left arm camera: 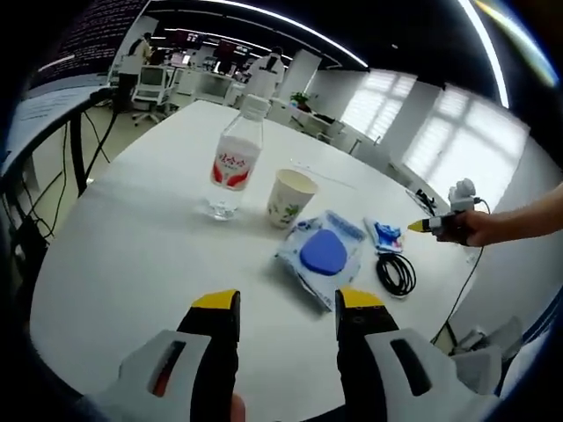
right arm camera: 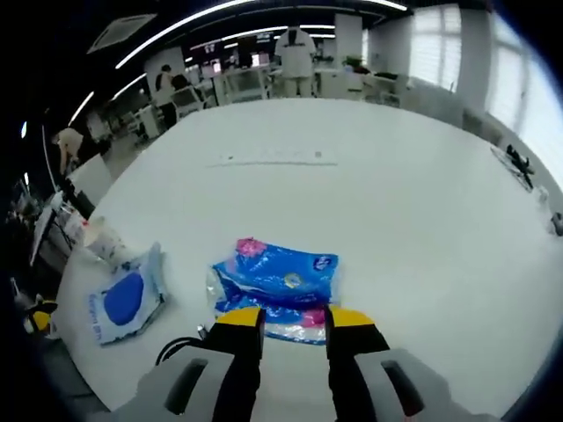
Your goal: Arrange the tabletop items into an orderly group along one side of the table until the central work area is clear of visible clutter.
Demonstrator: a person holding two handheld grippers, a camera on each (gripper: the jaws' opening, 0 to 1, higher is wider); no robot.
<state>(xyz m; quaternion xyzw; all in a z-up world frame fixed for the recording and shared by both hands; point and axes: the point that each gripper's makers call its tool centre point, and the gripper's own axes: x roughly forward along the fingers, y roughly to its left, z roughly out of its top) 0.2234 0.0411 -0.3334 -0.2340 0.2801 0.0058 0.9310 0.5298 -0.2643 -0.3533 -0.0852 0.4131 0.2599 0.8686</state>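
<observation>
A clear water bottle [left arm camera: 236,158] with a red-and-white label stands upright on the white table [left arm camera: 132,246]. A paper cup [left arm camera: 290,198] is just to its right. Nearer lie a wipes pack with a blue oval lid [left arm camera: 324,253], a small blue tissue packet [left arm camera: 384,235] and a coiled black cable [left arm camera: 397,273]. My left gripper [left arm camera: 288,303] is open and empty, short of the wipes pack. A hand holds my right gripper [left arm camera: 420,226] just beside the blue packet. In the right gripper view, my right gripper [right arm camera: 294,318] is open at the near edge of the tissue packet [right arm camera: 277,280], with the wipes pack [right arm camera: 123,299] and cup [right arm camera: 106,248] to the left.
A white power strip [right arm camera: 273,160] lies farther out on the table, with broad bare tabletop [right arm camera: 413,229] around it. The black cable [right arm camera: 180,347] sits close to my right gripper's left jaw. Desks, chairs and people stand beyond the far edge.
</observation>
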